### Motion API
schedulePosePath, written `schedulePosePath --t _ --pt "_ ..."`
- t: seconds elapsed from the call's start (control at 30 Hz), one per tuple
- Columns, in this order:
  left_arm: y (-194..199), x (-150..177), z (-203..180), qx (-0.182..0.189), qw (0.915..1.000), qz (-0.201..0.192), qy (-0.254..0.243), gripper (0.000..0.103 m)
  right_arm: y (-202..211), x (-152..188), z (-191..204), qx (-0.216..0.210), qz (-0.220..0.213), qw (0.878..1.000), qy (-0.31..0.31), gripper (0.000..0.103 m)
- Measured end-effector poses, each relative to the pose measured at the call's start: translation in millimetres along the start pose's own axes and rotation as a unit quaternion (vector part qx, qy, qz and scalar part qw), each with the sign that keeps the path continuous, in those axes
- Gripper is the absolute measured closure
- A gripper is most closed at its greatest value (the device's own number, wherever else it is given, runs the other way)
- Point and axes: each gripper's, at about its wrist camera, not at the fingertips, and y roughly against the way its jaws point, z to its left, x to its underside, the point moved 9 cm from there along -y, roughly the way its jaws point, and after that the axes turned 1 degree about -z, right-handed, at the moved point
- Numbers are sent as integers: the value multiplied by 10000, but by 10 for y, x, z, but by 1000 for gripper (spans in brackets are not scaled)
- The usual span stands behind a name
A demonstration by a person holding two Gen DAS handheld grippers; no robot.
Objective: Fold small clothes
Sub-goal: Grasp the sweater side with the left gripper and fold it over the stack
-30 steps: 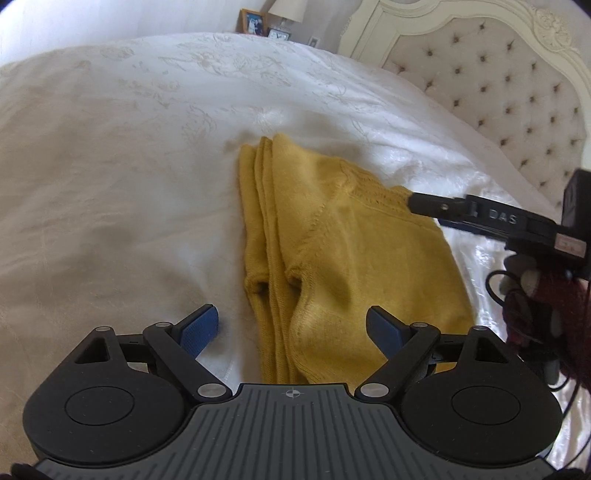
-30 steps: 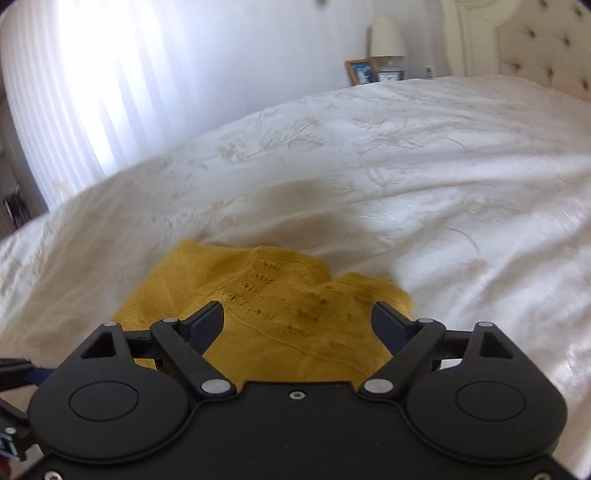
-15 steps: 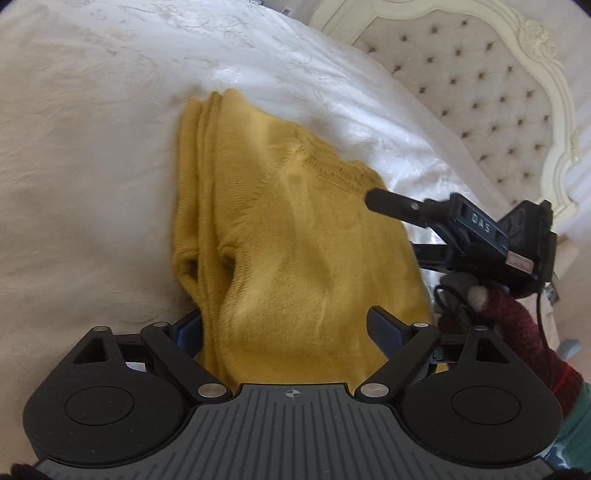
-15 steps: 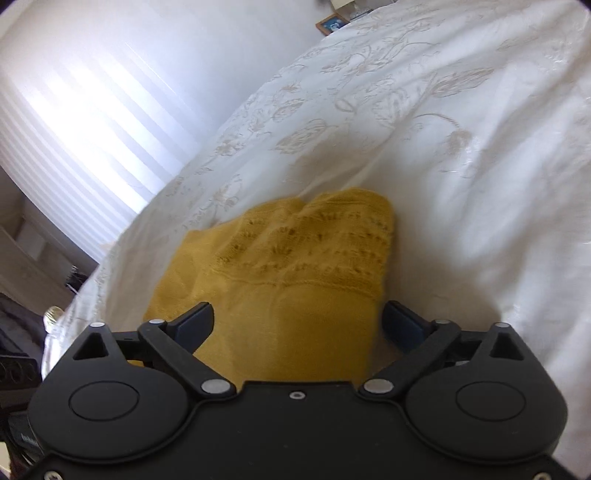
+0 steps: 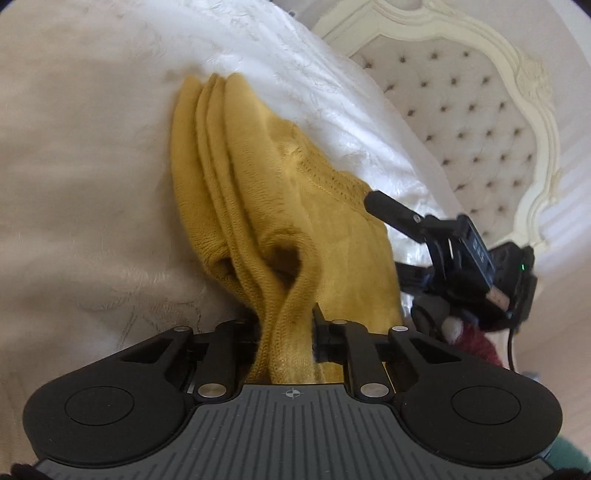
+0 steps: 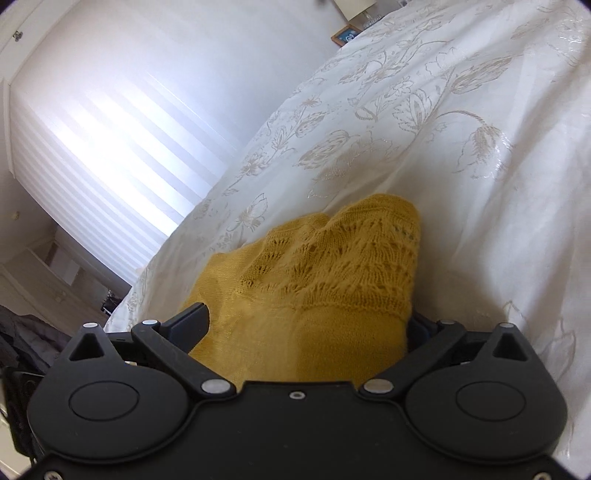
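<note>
A mustard-yellow knitted garment (image 5: 258, 177) lies folded in several layers on the white bedspread (image 5: 81, 155). My left gripper (image 5: 286, 332) is shut on its near edge, and the layers bunch up between the fingers. In the right wrist view the garment's lace-knit end (image 6: 332, 266) fills the space between the fingers of my right gripper (image 6: 306, 325), which stand wide apart. The right gripper also shows in the left wrist view (image 5: 436, 236), at the garment's right edge.
The white embroidered bedspread (image 6: 443, 110) stretches all around. A tufted cream headboard (image 5: 461, 110) stands at the upper right. A bright window with blinds (image 6: 110, 129) and a picture frame (image 6: 345, 35) are far off.
My left gripper moved forward over the garment's near edge and closed on it. My right gripper tilted and pushed further over the lace end, still open.
</note>
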Motion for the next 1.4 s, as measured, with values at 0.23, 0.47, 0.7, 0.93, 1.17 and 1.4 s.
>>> schedulePosePath --t 0.23,0.47,0.7,0.93,1.17,1.4 --pt "171 35 -280 161 9997 -107 -135 89 94 18 164 740 189 9968 235 62" --pt "457 585 -835 341 9987 190 -328 89 873 182 594 891 282 9948 413 64" --pt "641 1450 -1295 228 9953 611 -715 88 1820 668 740 1158 598 9906 423 64" --pt "537 2142 -1054 -1034 9823 1223 -972 82 2293 1308 355 2138 926 9701 679 52" --pt "957 2093 -1125 -1483 9730 808 -1576 79 2617 1432 195 2721 333 9593 677 34" --pt "976 1718 -1464 -1401 9647 -59 -2229 42 2881 1290 603 2459 -528 9573 1428 36"
